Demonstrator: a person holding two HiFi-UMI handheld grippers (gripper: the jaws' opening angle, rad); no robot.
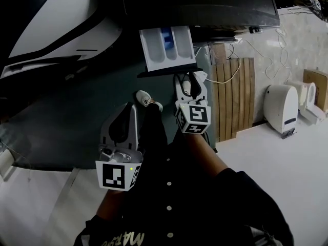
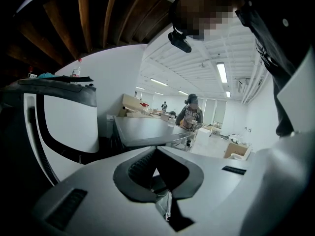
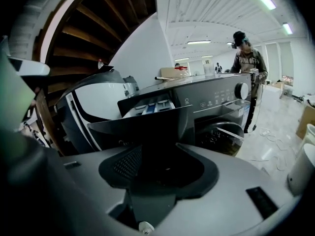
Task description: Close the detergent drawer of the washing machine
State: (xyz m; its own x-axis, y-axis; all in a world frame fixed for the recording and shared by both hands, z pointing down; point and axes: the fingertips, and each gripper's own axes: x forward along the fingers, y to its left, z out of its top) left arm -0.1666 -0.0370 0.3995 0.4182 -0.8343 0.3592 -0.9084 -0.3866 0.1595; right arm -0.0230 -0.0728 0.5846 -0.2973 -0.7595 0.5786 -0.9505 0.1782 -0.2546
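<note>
The detergent drawer (image 1: 166, 44) stands pulled out of the dark washing machine (image 1: 205, 4), showing white compartments and a blue insert above its dark front panel (image 1: 166, 72). My right gripper (image 1: 190, 79) is just below that panel, jaws open, its tips at the panel's lower edge. In the right gripper view the front panel (image 3: 142, 127) fills the space right ahead of the right gripper (image 3: 157, 154), and no pad visibly presses on it. My left gripper (image 1: 130, 109) hangs lower left, away from the drawer. Its jaws meet at the tips, and in its own view the left gripper (image 2: 156, 151) holds nothing.
A white and black appliance (image 1: 56, 24) stands at the left. A wooden slat panel (image 1: 236, 96), loose cables and a white bin (image 1: 281, 106) lie to the right on the pale floor. My shoe (image 1: 146, 99) is under the drawer. A person (image 3: 246, 63) stands behind the machine.
</note>
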